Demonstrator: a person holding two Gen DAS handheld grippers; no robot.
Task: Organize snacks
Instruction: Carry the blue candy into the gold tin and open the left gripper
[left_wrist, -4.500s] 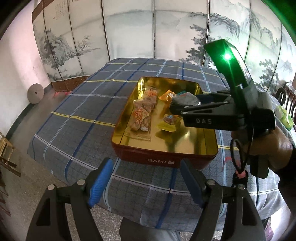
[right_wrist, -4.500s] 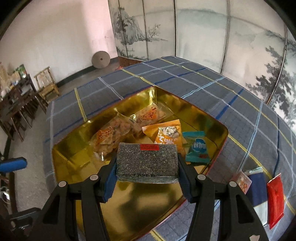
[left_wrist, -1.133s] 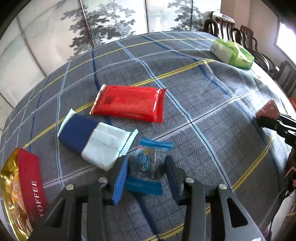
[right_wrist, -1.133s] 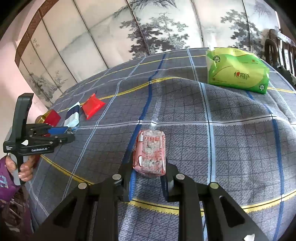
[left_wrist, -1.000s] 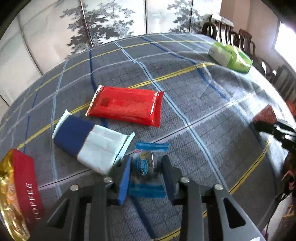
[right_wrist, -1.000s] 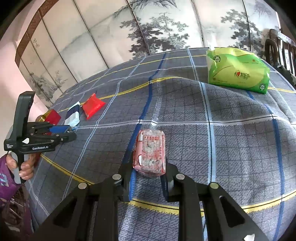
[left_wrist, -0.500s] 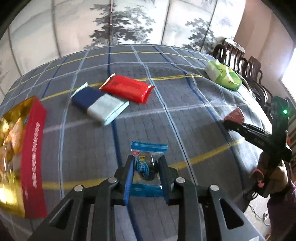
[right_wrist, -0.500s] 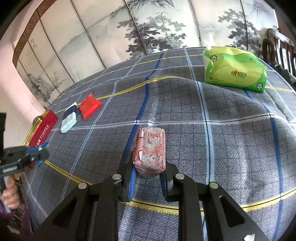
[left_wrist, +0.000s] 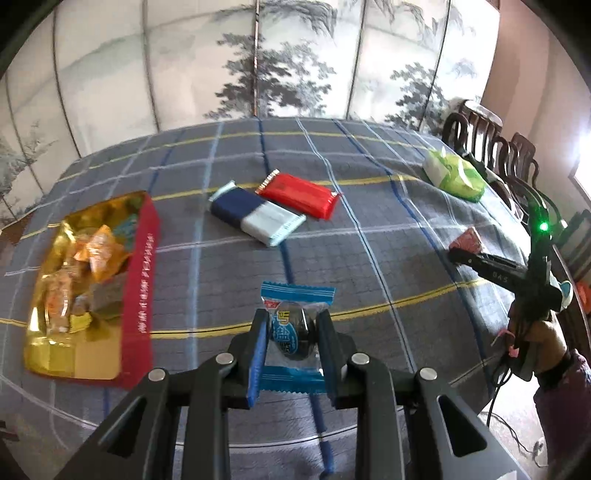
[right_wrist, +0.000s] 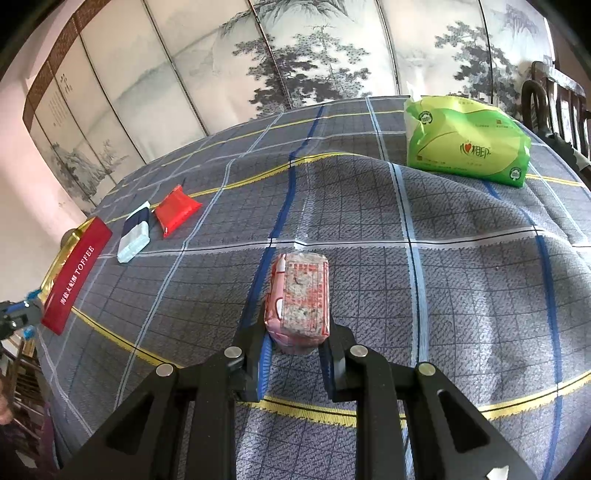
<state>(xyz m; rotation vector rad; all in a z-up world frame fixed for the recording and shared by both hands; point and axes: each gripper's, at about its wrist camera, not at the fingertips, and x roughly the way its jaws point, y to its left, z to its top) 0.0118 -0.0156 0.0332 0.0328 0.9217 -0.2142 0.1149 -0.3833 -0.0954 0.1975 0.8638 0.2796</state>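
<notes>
A: What did the left claw (left_wrist: 291, 332) have?

B: Its two blue pads were clamped on a blue-wrapped candy (left_wrist: 293, 326). The candy sat right between the tips, one crimped end sticking out ahead of them and the other hanging back toward the camera. It was off the bench (left_wrist: 369, 258), above the plaid cloth.

A: And the right claw (right_wrist: 297, 341)?

B: Pinched shut on a pink packet (right_wrist: 301, 295). The near end was squeezed between the pads, and the rest reached forward past the tips. Whether its far end touched the cloth, I could not tell.

A: What lay beyond the candy?

B: To the left, the red tin (left_wrist: 140, 295) with its gold lining, already holding several wrapped snacks. Farther back, near the middle, a blue-and-white pack (left_wrist: 258, 216) lay just beside a red pack (left_wrist: 299, 195), edges about touching. Well off to the right, a green tissue pack (left_wrist: 454, 177) sat near the far edge.

A: Anything behind that?

B: A painted folding screen (left_wrist: 258, 55), and dark chairs (left_wrist: 491, 144) at right.
</notes>
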